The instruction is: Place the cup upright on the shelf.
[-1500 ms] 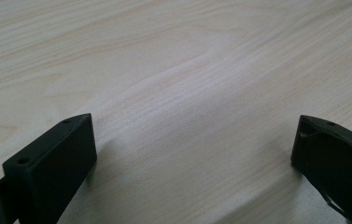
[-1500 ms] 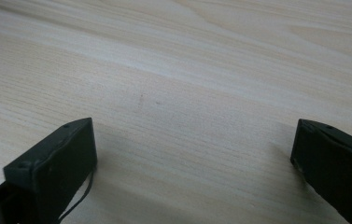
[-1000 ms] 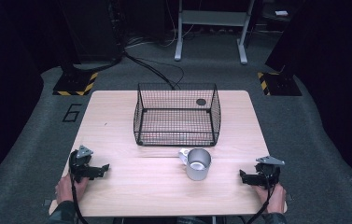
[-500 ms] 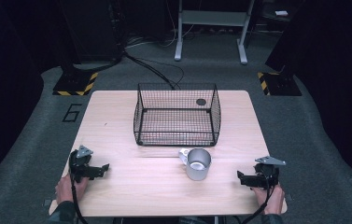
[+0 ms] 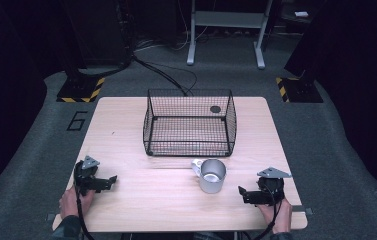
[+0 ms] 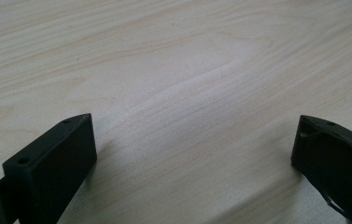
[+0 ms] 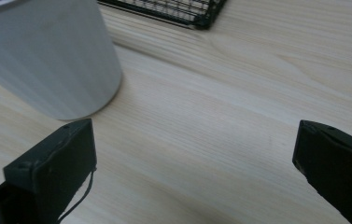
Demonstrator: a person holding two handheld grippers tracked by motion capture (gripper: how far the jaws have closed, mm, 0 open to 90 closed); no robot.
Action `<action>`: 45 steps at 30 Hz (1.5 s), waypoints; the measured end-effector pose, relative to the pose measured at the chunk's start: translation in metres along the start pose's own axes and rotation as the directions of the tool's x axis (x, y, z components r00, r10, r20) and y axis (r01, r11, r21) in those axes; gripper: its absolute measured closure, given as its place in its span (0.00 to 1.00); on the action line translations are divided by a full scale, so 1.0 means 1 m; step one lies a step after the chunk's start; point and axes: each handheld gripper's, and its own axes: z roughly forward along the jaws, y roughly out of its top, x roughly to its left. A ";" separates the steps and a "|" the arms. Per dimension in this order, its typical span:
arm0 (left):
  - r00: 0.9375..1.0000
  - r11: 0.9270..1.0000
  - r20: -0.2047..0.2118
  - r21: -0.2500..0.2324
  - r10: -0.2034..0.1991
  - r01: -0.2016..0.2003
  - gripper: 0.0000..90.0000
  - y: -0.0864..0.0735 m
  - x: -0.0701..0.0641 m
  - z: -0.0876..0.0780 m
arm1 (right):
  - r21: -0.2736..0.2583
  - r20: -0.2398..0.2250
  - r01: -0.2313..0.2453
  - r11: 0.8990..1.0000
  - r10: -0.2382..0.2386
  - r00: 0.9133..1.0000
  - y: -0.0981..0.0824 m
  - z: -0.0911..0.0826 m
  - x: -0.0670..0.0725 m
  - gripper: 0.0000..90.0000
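A grey metal mug (image 5: 212,175) stands upright on the wooden table (image 5: 136,145), just in front of a black wire basket (image 5: 190,122). My right gripper (image 5: 242,194) rests near the front right edge, open, its jaws pointing left toward the mug and a short way from it. In the right gripper view the mug (image 7: 47,51) rises at the upper left, beyond my open right gripper (image 7: 194,156). My left gripper (image 5: 111,180) lies at the front left, open, pointing right over bare wood. The left gripper (image 6: 194,156) holds nothing between its jaws.
A small dark disc (image 5: 215,108) lies on the table behind the basket's back wall. The basket's corner (image 7: 197,14) shows at the top of the right gripper view. Dark floor, cables and stand legs surround the table.
My right gripper has slid slightly left toward the mug. The left gripper, mug and basket have stayed put.
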 end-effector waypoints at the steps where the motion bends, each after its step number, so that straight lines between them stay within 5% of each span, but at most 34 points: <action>1: 1.000 1.000 0.000 0.000 0.001 -0.001 0.00 0.000 0.000 0.000 | 0.006 -0.004 0.000 1.000 0.000 1.000 0.001 -0.001 0.003 0.00; 25: 1.000 1.000 0.000 0.000 -0.001 0.001 0.00 0.000 0.000 0.000 | 0.026 -0.138 0.082 0.996 -0.078 0.987 0.021 0.019 0.054 0.00; 45: 1.000 1.000 0.000 -0.001 -0.001 0.001 0.00 0.000 0.000 0.000 | 0.010 -0.185 0.164 0.986 -0.159 0.970 0.046 0.033 0.071 0.00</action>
